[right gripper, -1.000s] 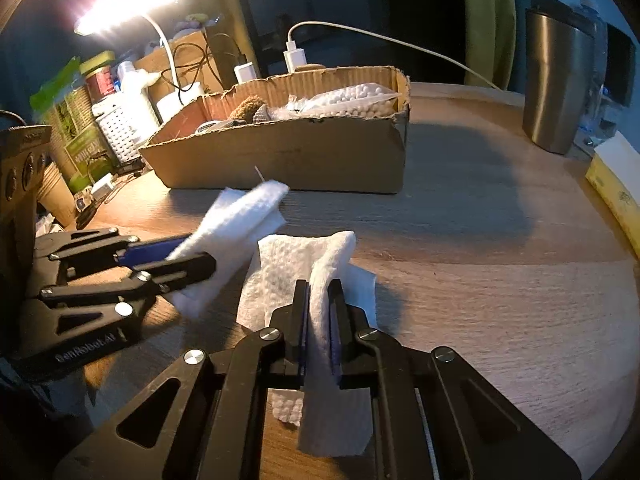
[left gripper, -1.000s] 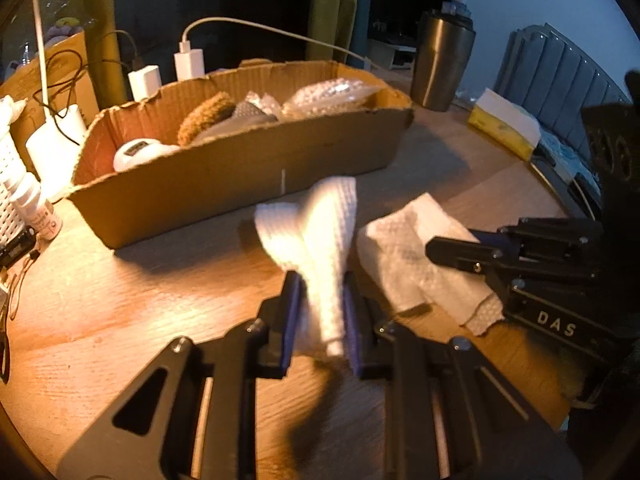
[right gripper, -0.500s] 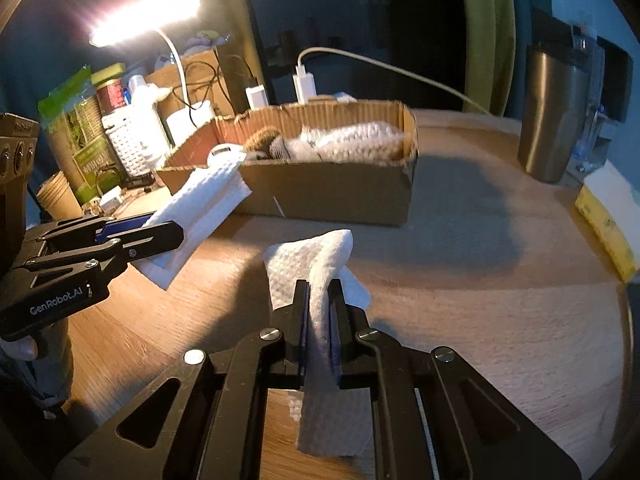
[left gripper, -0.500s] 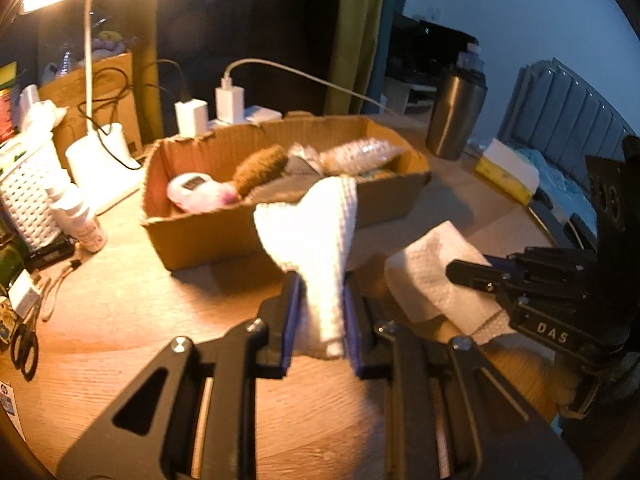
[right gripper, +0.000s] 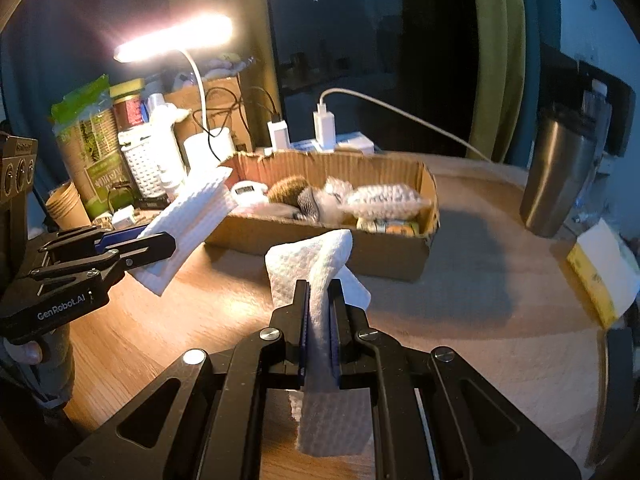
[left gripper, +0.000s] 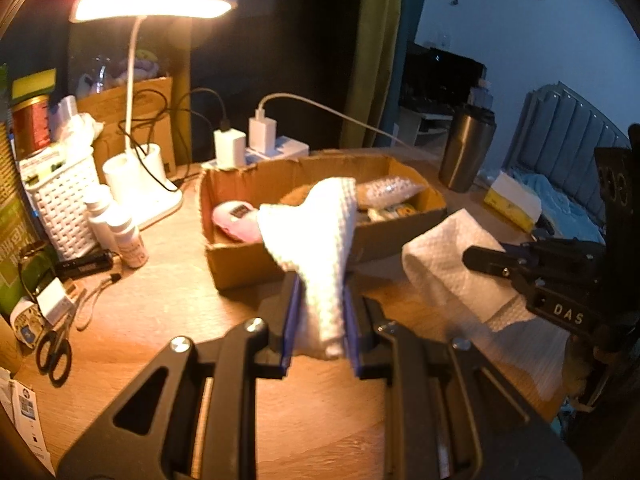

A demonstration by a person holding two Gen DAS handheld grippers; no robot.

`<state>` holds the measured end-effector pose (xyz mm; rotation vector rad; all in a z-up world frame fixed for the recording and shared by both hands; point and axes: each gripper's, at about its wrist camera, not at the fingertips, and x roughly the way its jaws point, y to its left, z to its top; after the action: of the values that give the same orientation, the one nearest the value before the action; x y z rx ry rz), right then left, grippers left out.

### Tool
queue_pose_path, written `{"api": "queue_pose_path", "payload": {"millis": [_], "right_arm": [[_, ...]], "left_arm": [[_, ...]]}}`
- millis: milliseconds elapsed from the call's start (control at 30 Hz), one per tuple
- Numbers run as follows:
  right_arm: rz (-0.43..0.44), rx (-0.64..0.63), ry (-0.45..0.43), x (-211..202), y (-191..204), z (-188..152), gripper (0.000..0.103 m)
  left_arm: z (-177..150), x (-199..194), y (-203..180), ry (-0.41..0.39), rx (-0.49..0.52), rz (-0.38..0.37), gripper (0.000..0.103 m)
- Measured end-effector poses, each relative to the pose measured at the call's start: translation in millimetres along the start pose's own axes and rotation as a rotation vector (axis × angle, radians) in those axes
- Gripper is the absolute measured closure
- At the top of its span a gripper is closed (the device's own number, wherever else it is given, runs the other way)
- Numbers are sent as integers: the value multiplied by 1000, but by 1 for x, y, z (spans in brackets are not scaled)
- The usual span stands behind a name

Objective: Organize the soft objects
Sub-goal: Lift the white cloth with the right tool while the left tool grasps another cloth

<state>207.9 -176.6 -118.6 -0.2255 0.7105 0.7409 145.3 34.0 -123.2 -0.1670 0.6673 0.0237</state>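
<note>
**Two cloths held clear of the table, box just beyond**

"DAS" stood in pale letters on the black body of the right gripper point(left gripper: 476, 258), and "GenRobot.AI" on the side of the left gripper point(right gripper: 160, 242). A green packet point(right gripper: 94, 148) at the back carried print too small to read, as did the label on a small bottle point(left gripper: 134, 246).

The left gripper's jaws were closed tight on a white waffle-weave cloth point(left gripper: 320, 248), thick and folded, its free end flaring upward in front of the box point(left gripper: 248, 264). The right gripper's jaws were pinched just as tightly on a thinner, dimpled paper towel point(right gripper: 316, 276), which stuck up above the pads and hung limp below them. Both pieces were off the wooden table point(right gripper: 460, 320), near the box's front wall but not in it.

The box was torn corrugated cardboard with ragged rims. Inside lay a brown fuzzy ball point(right gripper: 286, 192), a bag of bubble wrap point(right gripper: 384, 200) and a pink rounded thing point(left gripper: 240, 224). A brushed-steel tumbler point(right gripper: 556, 176), a white woven-look basket point(left gripper: 60, 204), scissors point(left gripper: 54, 352) and a lit desk lamp point(left gripper: 154, 2) stood around it
</note>
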Motion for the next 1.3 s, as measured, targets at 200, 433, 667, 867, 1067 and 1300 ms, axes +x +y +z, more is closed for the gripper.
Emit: {"api": "queue_pose_path", "payload": {"millis": [200, 433, 667, 867, 1067, 1300], "right_arm": [[-11, -18, -32, -7, 7, 15, 93], [-8, -47, -59, -14, 16, 31, 93], [-11, -67, -75, -13, 21, 46, 93], [-12, -71, -117, -18, 17, 63, 93], [-16, -75, -144, -17, 13, 77, 93], [-19, -62, -158, -9, 3, 89, 93]], "left_arm": [[8, -13, 10, -46, -8, 3, 82], [17, -25, 14, -89, -3, 5, 82], [32, -33, 27, -136, -17, 22, 82], [48, -38, 36, -170, -20, 35, 82], [64, -38, 41, -198, -20, 44, 82], [75, -22, 45, -189, -33, 36, 82]]}}
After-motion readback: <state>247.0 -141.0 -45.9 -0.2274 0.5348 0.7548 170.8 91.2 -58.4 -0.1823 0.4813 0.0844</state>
